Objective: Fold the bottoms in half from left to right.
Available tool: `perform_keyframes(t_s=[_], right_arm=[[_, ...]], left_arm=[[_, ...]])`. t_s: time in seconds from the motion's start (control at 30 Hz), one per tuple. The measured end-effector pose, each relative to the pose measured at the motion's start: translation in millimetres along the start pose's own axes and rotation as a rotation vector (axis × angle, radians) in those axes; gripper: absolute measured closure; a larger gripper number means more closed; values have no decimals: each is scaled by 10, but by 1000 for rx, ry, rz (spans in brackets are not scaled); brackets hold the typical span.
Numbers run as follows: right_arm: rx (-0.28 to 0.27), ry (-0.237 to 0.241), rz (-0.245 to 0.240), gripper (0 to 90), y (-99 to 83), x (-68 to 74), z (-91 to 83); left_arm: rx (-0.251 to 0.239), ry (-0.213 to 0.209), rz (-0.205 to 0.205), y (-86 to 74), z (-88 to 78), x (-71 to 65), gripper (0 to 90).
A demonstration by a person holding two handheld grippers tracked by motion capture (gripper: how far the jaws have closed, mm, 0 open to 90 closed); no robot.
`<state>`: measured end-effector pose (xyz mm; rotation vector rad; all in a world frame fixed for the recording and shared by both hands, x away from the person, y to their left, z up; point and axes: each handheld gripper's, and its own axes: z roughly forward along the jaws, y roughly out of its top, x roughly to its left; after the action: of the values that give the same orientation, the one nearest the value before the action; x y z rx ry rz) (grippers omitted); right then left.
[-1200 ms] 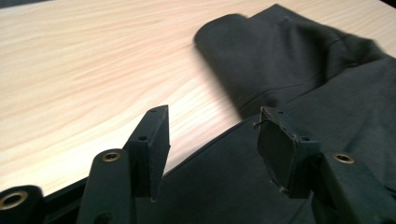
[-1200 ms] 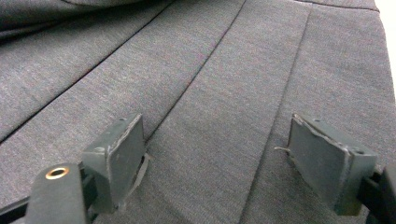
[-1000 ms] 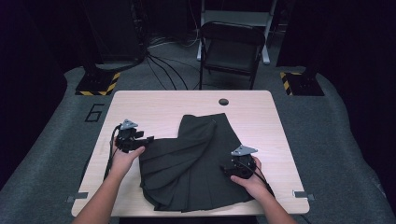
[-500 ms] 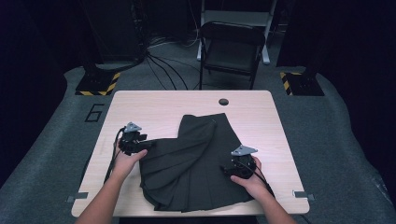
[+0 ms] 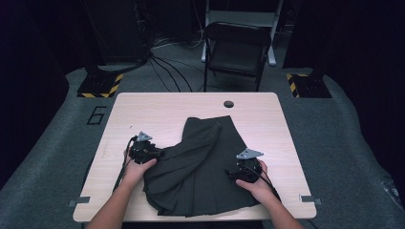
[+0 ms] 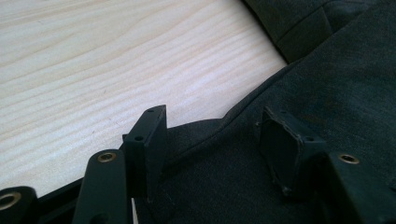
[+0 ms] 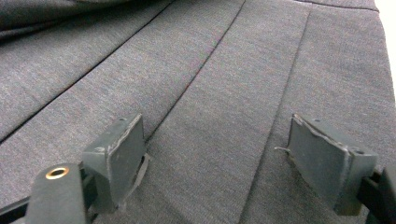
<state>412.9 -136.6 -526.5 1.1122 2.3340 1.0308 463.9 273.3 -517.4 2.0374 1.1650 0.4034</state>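
A dark grey pleated skirt (image 5: 205,167) lies spread on the light wooden table (image 5: 157,114), waistband at the far end. My left gripper (image 5: 160,153) sits low at the skirt's left edge, pointing right. In the left gripper view the gripper (image 6: 212,121) is open, with the skirt's hem (image 6: 336,70) lying flat between the jaws and bare table (image 6: 93,56) beside it. My right gripper (image 5: 232,172) rests on the skirt's right side. In the right gripper view the gripper (image 7: 215,126) is open over flat pleats (image 7: 210,56), with the fingertips (image 7: 119,140) down on the cloth.
A round hole (image 5: 229,103) is in the table near its far edge. A black folding chair (image 5: 236,47) stands behind the table. Cables (image 5: 167,67) run over the grey floor, and a stand base with yellow-black tape (image 5: 98,83) sits at the far left.
My left gripper has come down and moved right toward the skirt's left edge, so the hem now lies between its jaws. The right gripper and the skirt have stayed put.
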Motion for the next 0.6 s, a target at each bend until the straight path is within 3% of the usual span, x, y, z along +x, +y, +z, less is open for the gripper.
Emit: perform_keyframes(t_s=[0.27,0.37,0.47,0.6], right_arm=[[0,0,1,187,0,0,0],[0,0,0,187,0,0,0],[0,0,1,187,0,0,0],[0,0,1,187,0,0,0]], left_arm=[[-19,37,47,-61,15,-37,469],[-47,64,54,-90,20,-53,547],[-50,61,61,-101,12,-54,584],[-42,53,67,-97,5,-77,757]])
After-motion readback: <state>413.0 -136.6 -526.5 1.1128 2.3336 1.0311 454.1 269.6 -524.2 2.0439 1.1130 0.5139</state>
